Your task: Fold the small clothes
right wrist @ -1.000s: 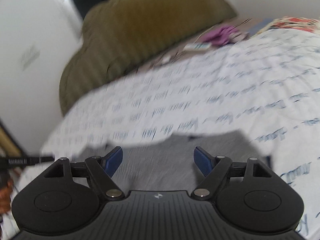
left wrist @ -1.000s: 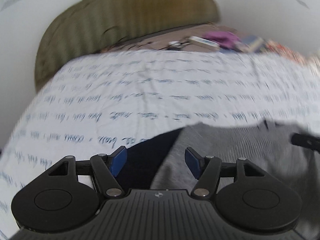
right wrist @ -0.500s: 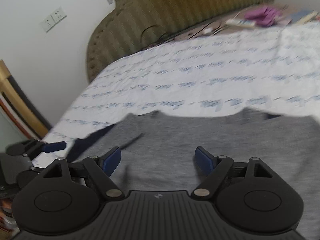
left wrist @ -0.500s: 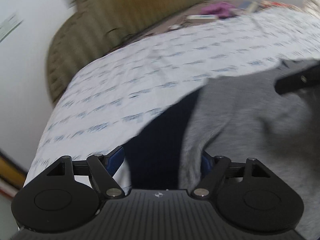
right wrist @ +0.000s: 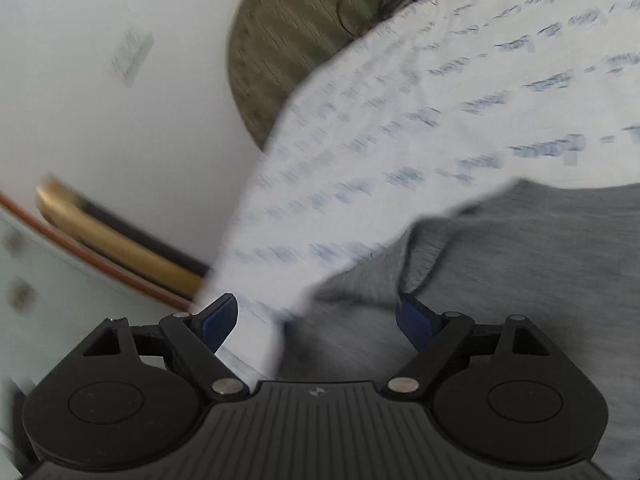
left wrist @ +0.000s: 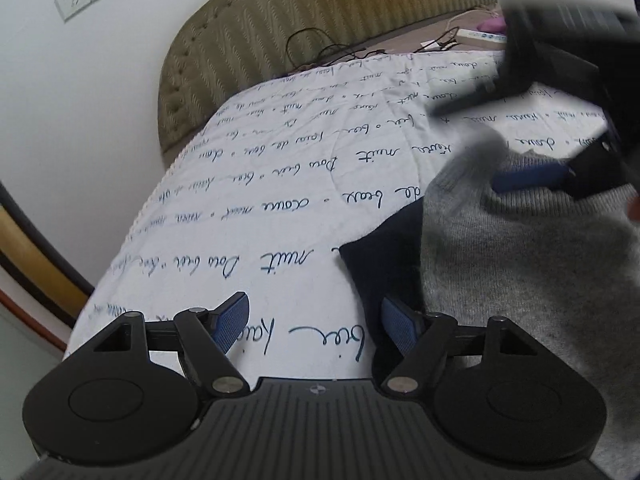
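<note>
I judge the fold barely begun. The grey garment [left wrist: 520, 264] lies on the bed [left wrist: 280, 184], on the script-printed cover, with a dark navy piece [left wrist: 384, 256] showing at its left edge; one grey flap looks partly turned over, nothing squared yet. My left hand-held gripper [left wrist: 316, 326] stands open above the cover beside the navy edge, holding nothing. My right hand-held gripper [right wrist: 316, 320] is opening over the garment's edge, pads clear of the cloth.
</note>
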{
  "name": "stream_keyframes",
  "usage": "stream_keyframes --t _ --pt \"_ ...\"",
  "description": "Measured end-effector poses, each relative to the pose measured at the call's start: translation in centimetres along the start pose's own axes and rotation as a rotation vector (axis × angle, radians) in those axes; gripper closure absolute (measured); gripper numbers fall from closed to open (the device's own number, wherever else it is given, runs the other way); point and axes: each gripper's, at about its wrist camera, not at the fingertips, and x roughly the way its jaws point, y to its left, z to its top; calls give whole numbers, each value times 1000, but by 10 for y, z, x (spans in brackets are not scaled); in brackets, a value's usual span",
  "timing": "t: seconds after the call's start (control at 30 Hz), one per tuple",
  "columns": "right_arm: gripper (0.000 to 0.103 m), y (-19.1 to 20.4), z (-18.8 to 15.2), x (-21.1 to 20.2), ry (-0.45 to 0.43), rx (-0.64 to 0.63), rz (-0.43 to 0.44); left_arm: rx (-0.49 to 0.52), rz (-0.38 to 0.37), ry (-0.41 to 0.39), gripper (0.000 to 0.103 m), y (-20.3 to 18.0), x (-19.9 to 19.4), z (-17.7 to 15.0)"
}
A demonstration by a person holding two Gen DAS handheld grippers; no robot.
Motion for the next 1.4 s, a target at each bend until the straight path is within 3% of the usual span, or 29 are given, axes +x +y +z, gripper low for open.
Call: stream_keyframes --t 0.07,0.17,0.27,0.37,0.43,0.67,0.9,1.03,1.13,1.2,1.3,1.4 --pt "11 0 8 -1 -57 72 53 -19 -13 1 29 4 -3 -1" --pt "11 4 8 -11 -86 44 33 -43 -36 -4 29 9 -10 -4" --pt "11 7 -4 -22 -66 -55 -37 -63 -70 2 28 8 -12 -7" --pt "8 1 -14 -19 -14 -68 -93 -81 -116 27 29 3 -10 -11" --pt "9 -6 -17 -14 23 -60 -198 -86 -118 38 29 0 -10 -15" --pt "8 19 -40 -47 -51 -199 -250 -109 -151 51 28 5 -15 -26" --pt "8 15 -62 -46 -16 -278 -397 -159 -191 62 28 16 -27 -37" --pt "8 30 -85 -60 -56 -389 -463 -216 -288 84 27 30 -37 -53" --pt "7 42 -110 -62 -33 -515 -500 -229 -374 97 25 35 -43 -68" --pt "7 47 -127 -57 7 -593 -531 -190 -365 87 25 29 -47 -76" --pt "7 51 -153 -50 51 -724 -598 -121 -273 88 23 22 -47 -87" --pt "3 53 -170 -51 69 -817 -640 -136 -281 107 22 30 -43 -93"
